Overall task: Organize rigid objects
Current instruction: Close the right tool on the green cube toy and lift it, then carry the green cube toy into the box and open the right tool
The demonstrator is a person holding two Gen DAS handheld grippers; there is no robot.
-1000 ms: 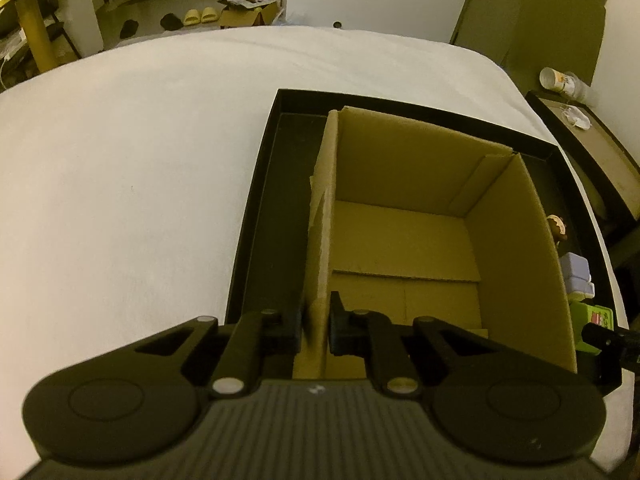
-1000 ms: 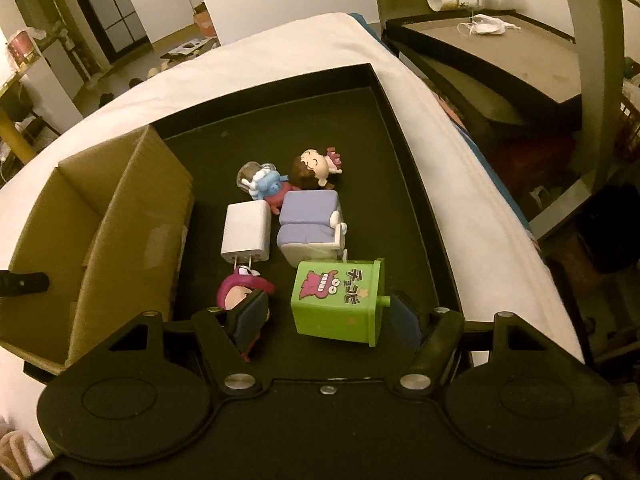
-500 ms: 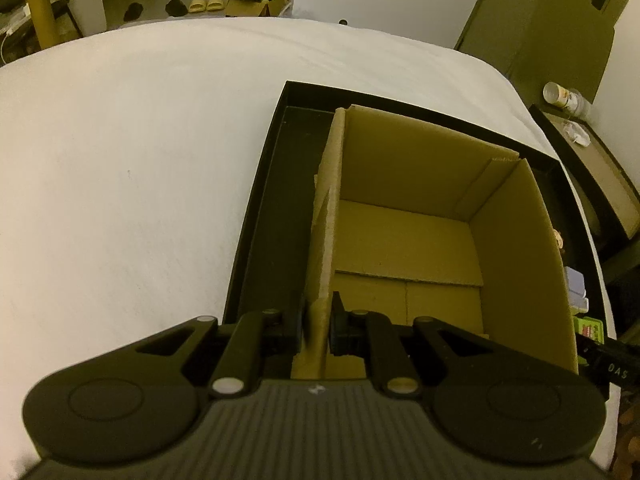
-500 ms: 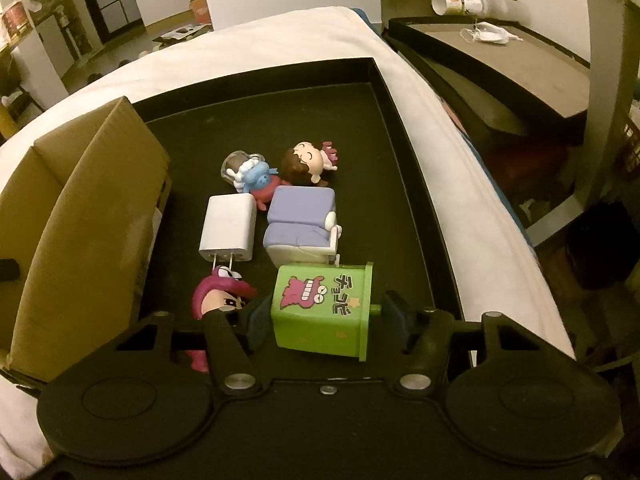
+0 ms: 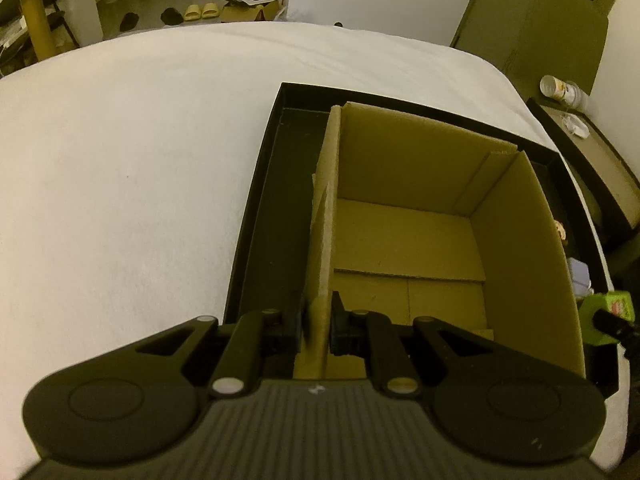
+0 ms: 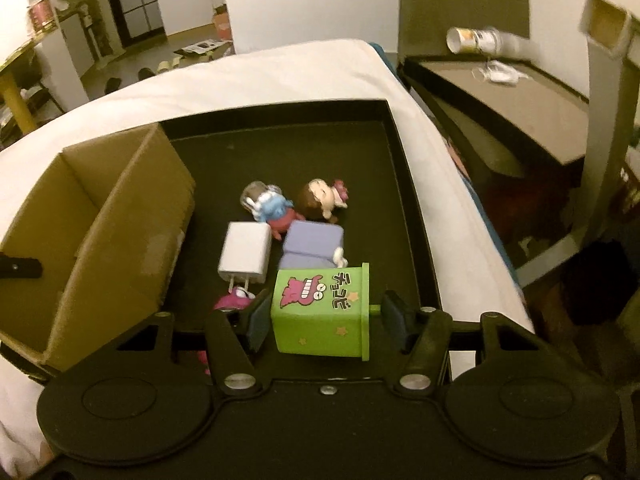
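My left gripper [image 5: 317,324] is shut on the left wall of an open cardboard box [image 5: 404,236] that stands in a black tray [image 5: 260,208]. The box is empty inside. My right gripper [image 6: 324,316] is shut on a green toy box [image 6: 320,312] with a cartoon face, held just above the tray floor [image 6: 296,152]. The green box also shows at the right edge of the left wrist view [image 5: 608,316]. In the tray lie a white charger [image 6: 245,254], a lilac block [image 6: 312,242], a blue figure [image 6: 270,206], a brown-haired figure [image 6: 322,200] and a pink figure [image 6: 232,304].
The tray sits on a white bed [image 5: 132,168]. A dark side table [image 6: 508,96] with a tipped paper cup [image 6: 476,40] stands to the right of the bed. The cardboard box [image 6: 96,216] fills the tray's left half.
My right gripper closed on the green toy box and lifted it slightly off the tray. My left gripper kept its hold on the box wall.
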